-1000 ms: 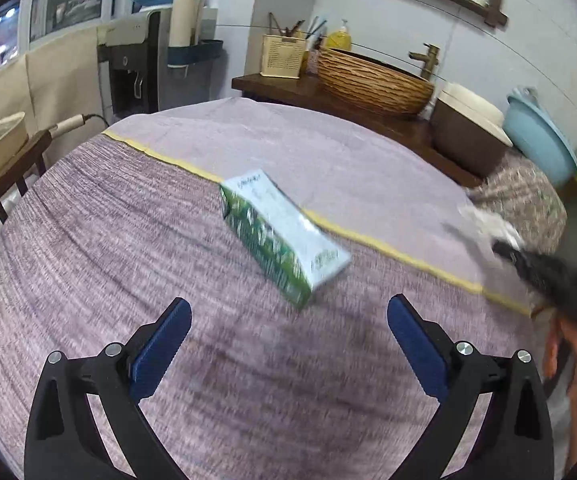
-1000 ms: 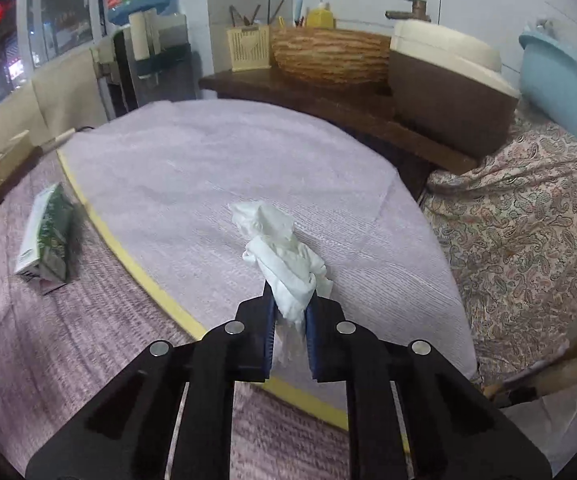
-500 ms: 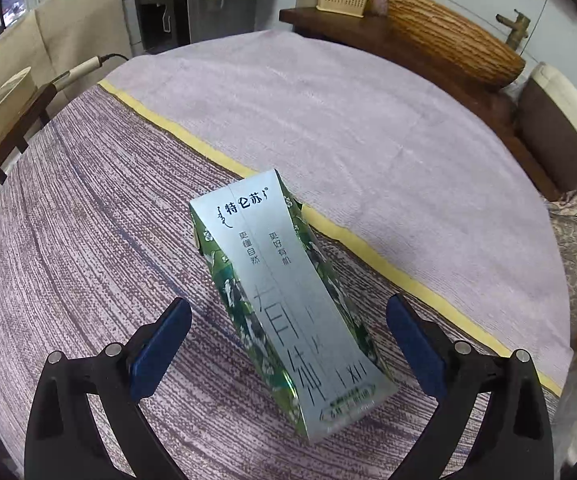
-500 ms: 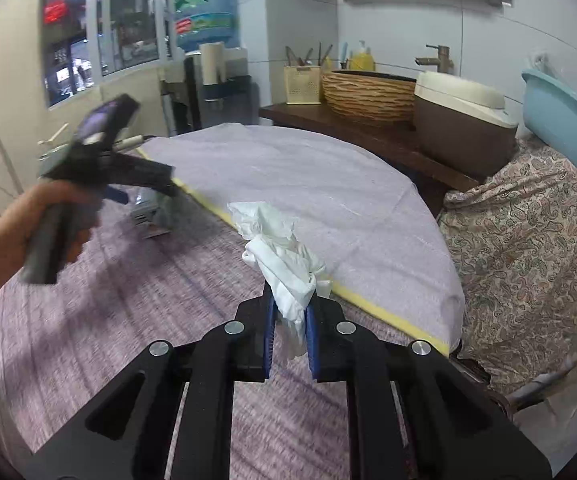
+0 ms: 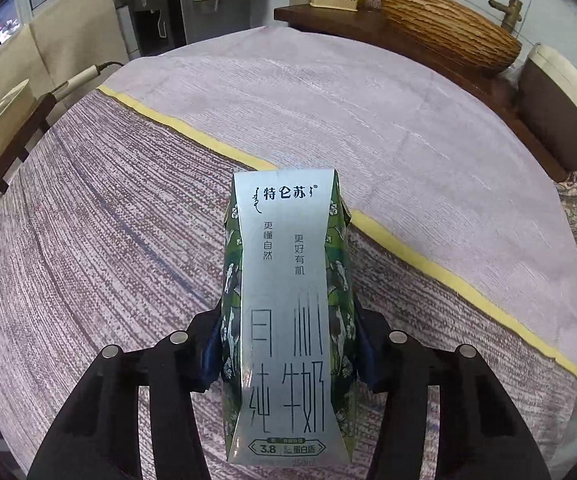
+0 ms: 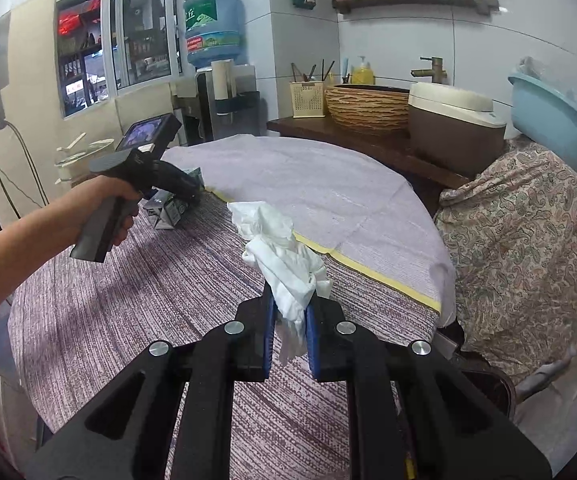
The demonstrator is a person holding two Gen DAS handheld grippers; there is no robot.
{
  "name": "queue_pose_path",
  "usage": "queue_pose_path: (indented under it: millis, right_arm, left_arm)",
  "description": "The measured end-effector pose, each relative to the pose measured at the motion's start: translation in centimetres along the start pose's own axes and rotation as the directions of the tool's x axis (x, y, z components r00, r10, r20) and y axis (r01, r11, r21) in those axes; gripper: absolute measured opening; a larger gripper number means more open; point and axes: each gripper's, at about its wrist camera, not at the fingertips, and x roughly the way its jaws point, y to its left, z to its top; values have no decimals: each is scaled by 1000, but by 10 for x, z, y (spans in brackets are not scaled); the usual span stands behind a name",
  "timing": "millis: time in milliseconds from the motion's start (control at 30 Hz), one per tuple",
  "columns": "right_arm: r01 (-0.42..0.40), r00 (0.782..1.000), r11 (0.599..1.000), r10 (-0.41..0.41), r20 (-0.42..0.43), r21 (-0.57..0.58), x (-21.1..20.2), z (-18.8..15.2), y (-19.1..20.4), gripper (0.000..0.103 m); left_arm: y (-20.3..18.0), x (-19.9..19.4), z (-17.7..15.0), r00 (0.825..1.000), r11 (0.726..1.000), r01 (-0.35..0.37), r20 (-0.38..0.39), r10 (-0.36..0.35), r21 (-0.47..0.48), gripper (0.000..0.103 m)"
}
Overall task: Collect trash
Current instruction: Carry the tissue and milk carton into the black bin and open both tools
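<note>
Closing in over the last half second, the left tongs [image 5: 288, 344] have gone from wide open around the milk carton [image 5: 286, 320] to pinched on its green sides, blue pads pressed against both flanks. Silver face up, the carton reads 特仑苏 at the far end, 更懂自然 and 更好有机 below that, then big 纯牛奶 characters, and a 3.8 badge with 250mL at the near end. Seen from the right wrist camera, the carton [image 6: 170, 208] sits under the left tongs [image 6: 180, 190] on the striped purple part of the table [image 5: 88, 240], just short of the yellow band [image 5: 428, 268]. Right tongs [image 6: 290, 320] are nearly closed, gripping a crumpled white tissue [image 6: 280, 256] that sticks up and forward above the table, over the striped cloth near that same yellow band. Beyond it the pale lilac cloth [image 6: 308, 184] runs to the table's far round edge, bare of other items. Past that edge stand a woven basket [image 6: 368, 106], a rice cooker [image 6: 452, 128] and a blue basin [image 6: 552, 120] on a paisley-covered surface. Back left, a blue water jug [image 6: 214, 28] with a green label, writing too small to read
</note>
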Motion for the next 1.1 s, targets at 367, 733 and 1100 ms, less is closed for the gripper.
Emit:
queue_pose_path:
  millis: [367, 733, 1100]
  right_arm:
    - [21, 999, 992, -27, 46, 124, -26, -31, -17, 14]
    - [187, 978, 920, -208, 27, 344, -78, -103, -72, 14]
    - [441, 898, 795, -383, -219, 417, -64, -203, -158, 14]
  left_arm:
    - [-8, -110, -103, 939, 960, 245, 213, -271, 137, 51]
    - [-107, -178, -207, 821, 830, 398, 251, -512, 391, 51]
    - [-235, -161, -269, 742, 632, 537, 44, -669, 559, 51]
